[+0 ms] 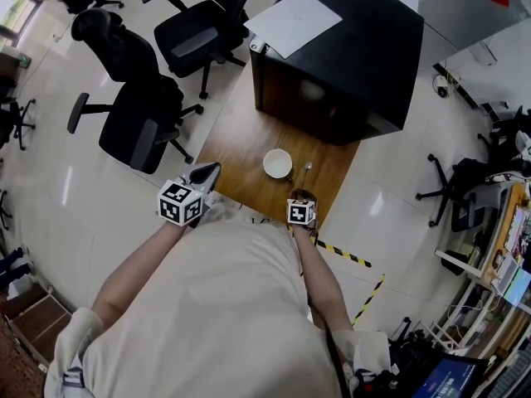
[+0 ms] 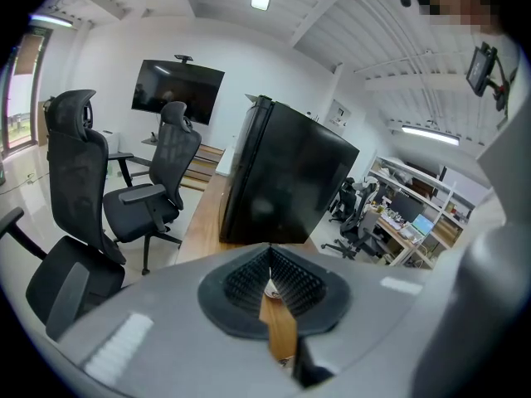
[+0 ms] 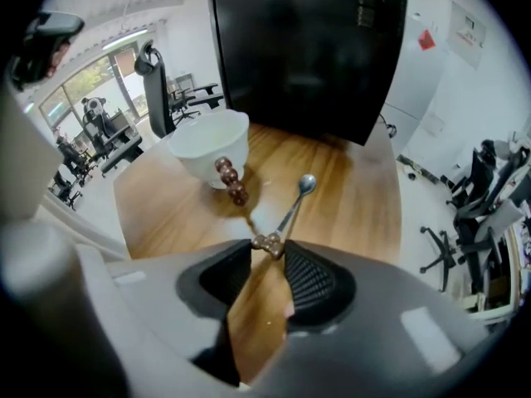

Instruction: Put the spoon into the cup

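A white cup [image 1: 277, 163] stands on the wooden table [image 1: 241, 152]; its brown beaded handle [image 3: 232, 181] faces my right gripper. The metal spoon [image 1: 306, 172] lies just right of the cup, bowl [image 3: 307, 183] pointing away. My right gripper [image 3: 270, 243] is shut on the spoon's brown beaded end, which sits pinched between the fingertips. In the head view that gripper [image 1: 303, 197] is at the table's near edge, mostly under its marker cube. My left gripper [image 1: 209, 171] hangs over the table's near left corner, shut with nothing in it; its tips [image 2: 270, 259] meet.
A tall black cabinet [image 1: 348, 56] with a white sheet [image 1: 292, 21] on top fills the table's far end, close behind the cup. Black office chairs [image 1: 137, 114] stand left of the table. Yellow-black tape [image 1: 348, 257] marks the floor at the near right.
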Demonstrator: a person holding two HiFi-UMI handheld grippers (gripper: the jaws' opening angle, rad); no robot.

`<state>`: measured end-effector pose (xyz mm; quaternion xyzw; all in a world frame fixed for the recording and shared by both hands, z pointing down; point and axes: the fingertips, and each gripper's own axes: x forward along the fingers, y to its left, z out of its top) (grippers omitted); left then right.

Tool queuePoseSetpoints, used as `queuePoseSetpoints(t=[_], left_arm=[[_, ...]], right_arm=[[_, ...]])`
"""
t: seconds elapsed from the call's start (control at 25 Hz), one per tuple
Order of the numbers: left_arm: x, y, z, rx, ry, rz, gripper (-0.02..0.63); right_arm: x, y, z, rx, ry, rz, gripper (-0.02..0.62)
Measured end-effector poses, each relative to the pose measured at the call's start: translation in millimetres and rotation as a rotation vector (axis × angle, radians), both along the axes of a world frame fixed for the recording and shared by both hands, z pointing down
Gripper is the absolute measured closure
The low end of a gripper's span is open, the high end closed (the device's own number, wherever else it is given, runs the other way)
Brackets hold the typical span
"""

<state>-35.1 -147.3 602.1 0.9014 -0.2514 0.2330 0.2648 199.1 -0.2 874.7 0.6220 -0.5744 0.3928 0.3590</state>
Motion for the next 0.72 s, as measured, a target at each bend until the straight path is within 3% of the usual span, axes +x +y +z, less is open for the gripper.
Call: queuePoseSetpoints(t=[0.32,0.72], left_arm=[[7.2,0.9,7.5,-0.012,0.017,0.026,0.606],[4.1,-4.1,9.3,-0.023,0.036,0.025,0.606]], right_arm=[[11.0,0.0,-24.9,0.088,-0.036,0.075,0.468],[-16.2,-17.6,-78.9,0.187,-0.053,-0.005,0.468]])
